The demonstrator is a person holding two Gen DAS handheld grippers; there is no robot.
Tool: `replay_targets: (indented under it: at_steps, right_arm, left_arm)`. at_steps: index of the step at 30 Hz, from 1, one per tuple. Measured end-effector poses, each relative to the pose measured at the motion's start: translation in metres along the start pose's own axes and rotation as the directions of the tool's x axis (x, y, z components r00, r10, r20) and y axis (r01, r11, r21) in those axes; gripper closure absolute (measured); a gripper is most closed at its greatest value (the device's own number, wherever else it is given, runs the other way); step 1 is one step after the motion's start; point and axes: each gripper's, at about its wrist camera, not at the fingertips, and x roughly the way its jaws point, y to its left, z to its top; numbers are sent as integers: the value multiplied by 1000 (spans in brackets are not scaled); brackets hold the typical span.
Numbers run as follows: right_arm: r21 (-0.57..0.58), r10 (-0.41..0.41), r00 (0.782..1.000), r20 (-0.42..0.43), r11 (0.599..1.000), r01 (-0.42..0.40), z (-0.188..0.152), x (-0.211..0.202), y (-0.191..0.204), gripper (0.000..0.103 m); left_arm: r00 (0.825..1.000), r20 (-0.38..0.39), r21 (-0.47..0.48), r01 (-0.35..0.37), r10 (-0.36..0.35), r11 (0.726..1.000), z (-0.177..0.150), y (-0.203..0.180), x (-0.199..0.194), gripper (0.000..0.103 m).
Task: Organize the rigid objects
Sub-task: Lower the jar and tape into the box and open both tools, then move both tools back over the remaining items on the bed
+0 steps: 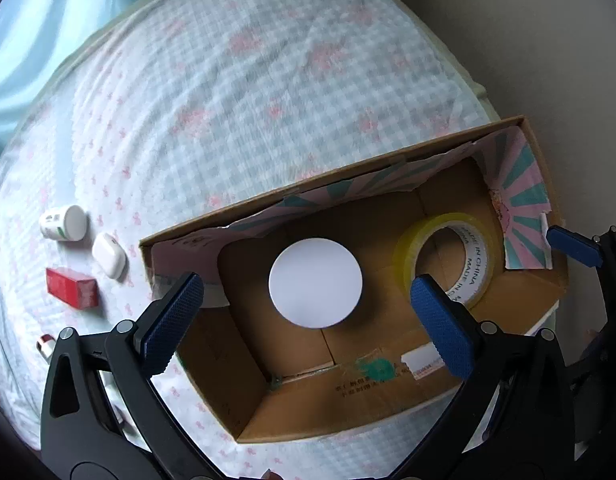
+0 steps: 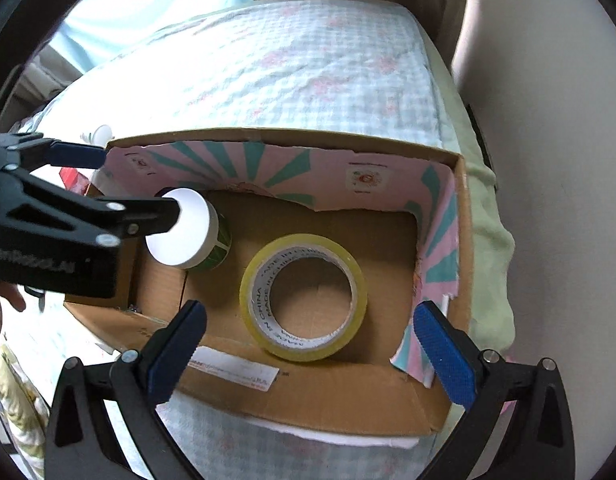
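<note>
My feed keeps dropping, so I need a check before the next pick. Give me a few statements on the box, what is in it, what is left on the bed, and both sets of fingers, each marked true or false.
1. The tape roll lies flat inside the cardboard box. True.
2. The white-lidded container sits outside the box. False: it stands inside, left of the tape roll.
3. The left gripper is open, holding nothing. True.
4. The right gripper is clamped on the tape roll. False: its fingers stand wide apart, off the roll.
5. A red box lies on the bedspread, outside the box. True.
</note>
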Motion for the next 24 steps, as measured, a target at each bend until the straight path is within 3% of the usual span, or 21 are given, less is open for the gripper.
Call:
replay_targets:
  at_steps: [8,14,19,24]
  right_arm:
    - [-50,-55,998,12,997,55,-5,-32,14,0]
    - [-47,-17,999,35,999,19,-2,-64,27,0]
    - [-59,-90,991,98,994,96,1,-94,50,0]
    - [-62,-50,992,120,996,58,5,-115,78,0]
  left_arm:
    - [999,49,6,-15,15,1000,-11,-2,-37,0]
    - [995,99,-14,-18,20,1000,-29,10,-86,0]
    - [984,167,-75,-43,55,996,-59,38,-137,0]
    - [981,191,-204,-6,46,979,-105,84,-174,0]
